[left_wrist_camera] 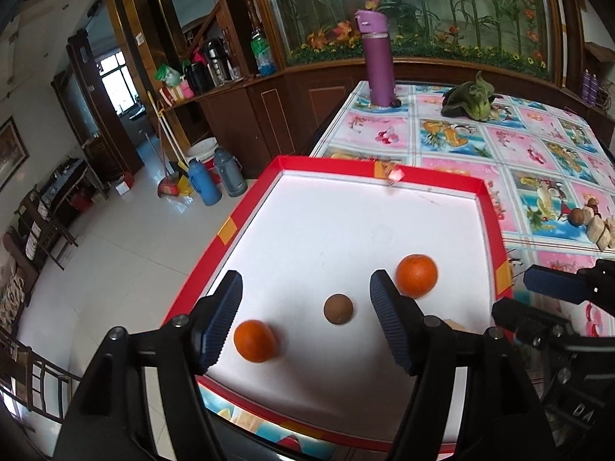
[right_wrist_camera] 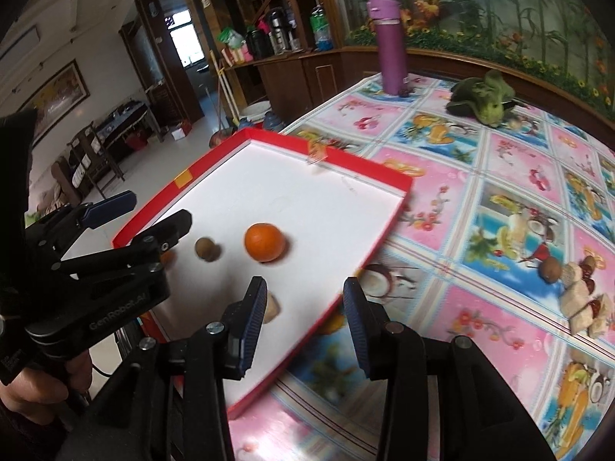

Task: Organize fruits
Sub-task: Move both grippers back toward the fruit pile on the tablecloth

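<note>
Table (left_wrist_camera: 480,142): covered with a patterned cloth.
Tray (left_wrist_camera: 246,211): red rim, white floor, at the table's left edge.
Bottle (left_wrist_camera: 377,59): purple, upright, far side of the table.
Left gripper (left_wrist_camera: 305,317): jaws apart, empty, over the tray's near part.
Right gripper (right_wrist_camera: 303,326): jaws apart, empty, over the tray's right rim.
Oranges: one (left_wrist_camera: 417,275) right of the left gripper, one (left_wrist_camera: 255,340) by its left finger.
Brown fruit (left_wrist_camera: 338,309): between the oranges.
Small pile (right_wrist_camera: 580,299): on the cloth, right of the tray, with another brown fruit.

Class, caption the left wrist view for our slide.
Open left tool above red tray holding two oranges and a brown fruit.
</note>
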Demonstrator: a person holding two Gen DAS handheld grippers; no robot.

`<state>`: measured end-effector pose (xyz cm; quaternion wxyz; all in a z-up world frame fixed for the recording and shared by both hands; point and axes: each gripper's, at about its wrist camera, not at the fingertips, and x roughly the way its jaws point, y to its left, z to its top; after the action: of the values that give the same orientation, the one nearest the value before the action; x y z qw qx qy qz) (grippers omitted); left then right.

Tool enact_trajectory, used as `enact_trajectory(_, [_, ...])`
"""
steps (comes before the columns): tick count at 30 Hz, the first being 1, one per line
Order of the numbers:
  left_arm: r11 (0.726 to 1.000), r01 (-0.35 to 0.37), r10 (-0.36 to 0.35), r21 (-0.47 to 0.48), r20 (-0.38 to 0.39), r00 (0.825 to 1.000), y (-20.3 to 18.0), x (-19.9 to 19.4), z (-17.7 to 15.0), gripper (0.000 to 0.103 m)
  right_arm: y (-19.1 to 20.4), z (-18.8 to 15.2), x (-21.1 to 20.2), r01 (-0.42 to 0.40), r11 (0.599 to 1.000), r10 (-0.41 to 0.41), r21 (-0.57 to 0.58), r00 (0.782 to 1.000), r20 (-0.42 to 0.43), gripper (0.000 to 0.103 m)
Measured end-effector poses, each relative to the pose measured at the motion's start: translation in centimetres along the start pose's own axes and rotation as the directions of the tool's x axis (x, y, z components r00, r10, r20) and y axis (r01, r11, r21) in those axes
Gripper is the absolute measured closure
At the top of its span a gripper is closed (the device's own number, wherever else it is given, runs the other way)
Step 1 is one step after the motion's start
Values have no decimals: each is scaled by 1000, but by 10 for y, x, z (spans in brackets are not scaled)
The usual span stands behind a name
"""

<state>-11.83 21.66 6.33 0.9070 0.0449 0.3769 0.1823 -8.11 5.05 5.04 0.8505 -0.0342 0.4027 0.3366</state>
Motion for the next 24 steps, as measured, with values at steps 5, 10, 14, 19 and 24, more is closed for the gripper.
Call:
enact_trajectory(5, [1000,8,-9,24,23,1000,-17,-12,8,32,-30,-8,-20,24,999,-26,42,999,31,62])
enact_trajectory(10, [993,86,-90,84,37,995,-53,-25,16,28,-86,-28,-45,94,986,-99,137,994,35,62])
enact_trajectory(14, [966,210,-212,148,-2,977,-96,-25,23,28,-146,-51,-68,198,952,-209,234,978,20,62])
enact_trajectory(19, [917,326,-320,229,-64,945,-156,-17,29,28,-205,-70,-88,271,903,-285,334,958,-7,62])
enact_trajectory(24, [883,385,-370,270,-106,923,-200,-10,35,28,-227,-67,-88,297,891,-311,345,950,-13,62])
